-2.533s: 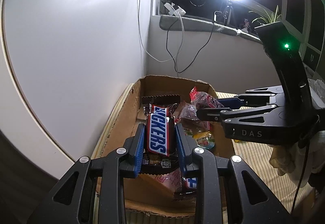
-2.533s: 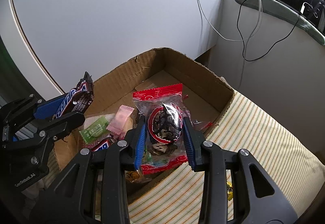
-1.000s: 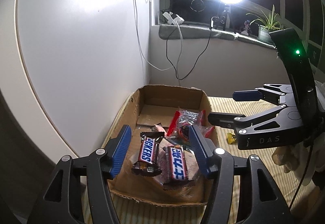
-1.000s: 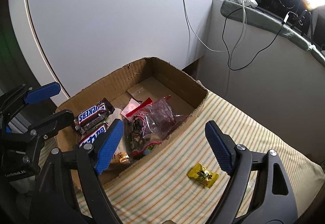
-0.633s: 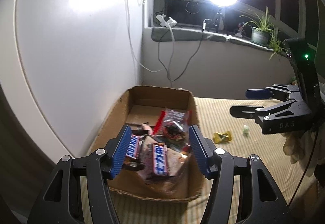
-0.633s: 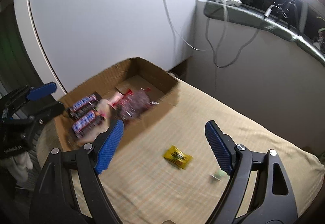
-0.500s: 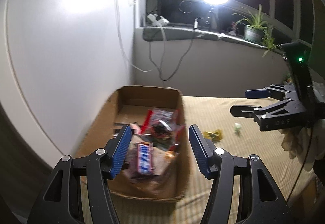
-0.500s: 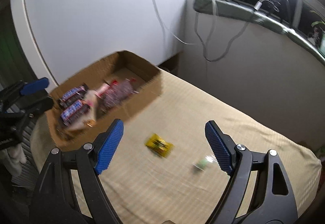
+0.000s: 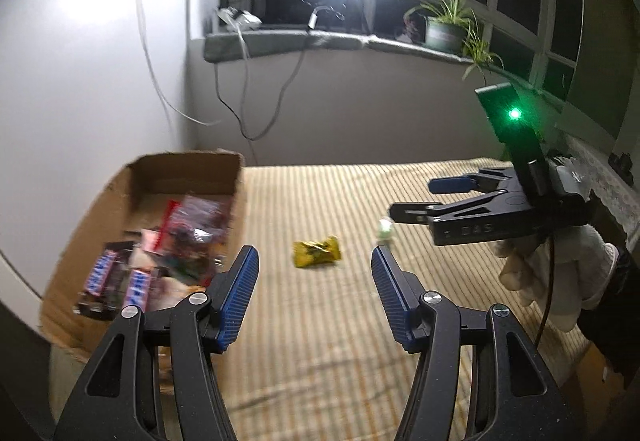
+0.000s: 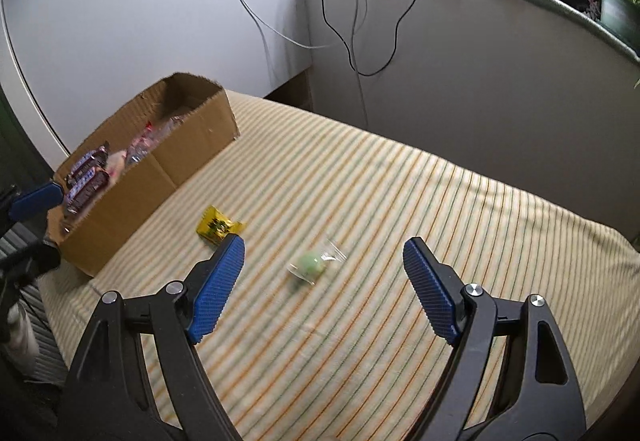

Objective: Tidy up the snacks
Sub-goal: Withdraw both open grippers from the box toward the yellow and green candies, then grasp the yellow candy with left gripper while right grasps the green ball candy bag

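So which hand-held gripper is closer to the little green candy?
Right. The right hand-held gripper hangs open just over the green candy; the left hand-held gripper faces the yellow snack packet instead, farther off.

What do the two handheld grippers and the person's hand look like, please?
Both the left gripper and the right gripper have black skeletal frames with triangular cut-outs, silver pivot screws and ribbed blue finger pads. The right one carries "DAS" lettering, a green light and a thin black cable; a white glove covers the right hand.
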`<state>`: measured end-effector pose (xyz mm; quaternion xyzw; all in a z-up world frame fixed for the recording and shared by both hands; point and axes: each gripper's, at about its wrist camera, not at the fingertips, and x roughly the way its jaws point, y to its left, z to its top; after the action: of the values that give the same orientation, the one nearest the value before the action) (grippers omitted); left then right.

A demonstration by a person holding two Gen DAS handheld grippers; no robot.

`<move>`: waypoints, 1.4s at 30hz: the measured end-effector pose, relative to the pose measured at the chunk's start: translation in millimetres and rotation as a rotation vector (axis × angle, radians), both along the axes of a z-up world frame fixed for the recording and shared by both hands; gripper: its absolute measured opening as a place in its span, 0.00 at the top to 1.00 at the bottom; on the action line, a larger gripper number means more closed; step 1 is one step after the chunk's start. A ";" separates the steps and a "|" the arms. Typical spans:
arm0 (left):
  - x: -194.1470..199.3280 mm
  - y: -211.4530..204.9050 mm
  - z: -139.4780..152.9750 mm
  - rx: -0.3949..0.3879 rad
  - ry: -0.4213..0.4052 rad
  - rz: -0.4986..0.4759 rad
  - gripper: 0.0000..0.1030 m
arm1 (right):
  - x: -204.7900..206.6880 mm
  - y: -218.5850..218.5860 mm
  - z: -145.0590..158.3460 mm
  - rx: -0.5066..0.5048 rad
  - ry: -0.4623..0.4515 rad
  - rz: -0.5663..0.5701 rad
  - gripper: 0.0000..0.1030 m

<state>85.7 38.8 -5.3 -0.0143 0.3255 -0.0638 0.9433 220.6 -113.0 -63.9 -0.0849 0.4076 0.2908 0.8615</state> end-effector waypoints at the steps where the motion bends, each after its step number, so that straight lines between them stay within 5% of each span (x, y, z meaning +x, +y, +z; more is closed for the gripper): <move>1: 3.0 -3.9 -3.4 -0.002 0.011 -0.005 0.44 | 0.8 -0.5 -3.2 -0.002 0.004 0.001 0.24; 6: 15.7 -15.7 -17.6 0.004 0.055 -0.010 0.44 | 3.9 1.0 -15.4 0.009 0.024 0.013 0.25; 16: 38.1 -26.4 -39.8 0.004 0.116 -0.005 0.44 | 12.8 13.8 -34.5 -0.028 0.040 0.056 0.50; 24: 60.8 -30.7 -55.3 0.037 0.151 0.021 0.44 | 19.0 21.1 -43.4 -0.041 0.031 0.076 0.52; 28: 71.4 -29.6 -60.2 0.066 0.159 0.041 0.44 | 18.5 22.9 -45.0 -0.055 0.023 0.069 0.64; 42: 102.4 -27.9 -81.5 0.084 0.237 0.058 0.48 | 16.7 21.6 -44.6 -0.065 0.003 0.051 0.79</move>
<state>188.1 10.9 -86.8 0.0082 0.4363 -0.0207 0.8995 237.3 -91.4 -108.5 -0.1228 0.4158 0.2993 0.8499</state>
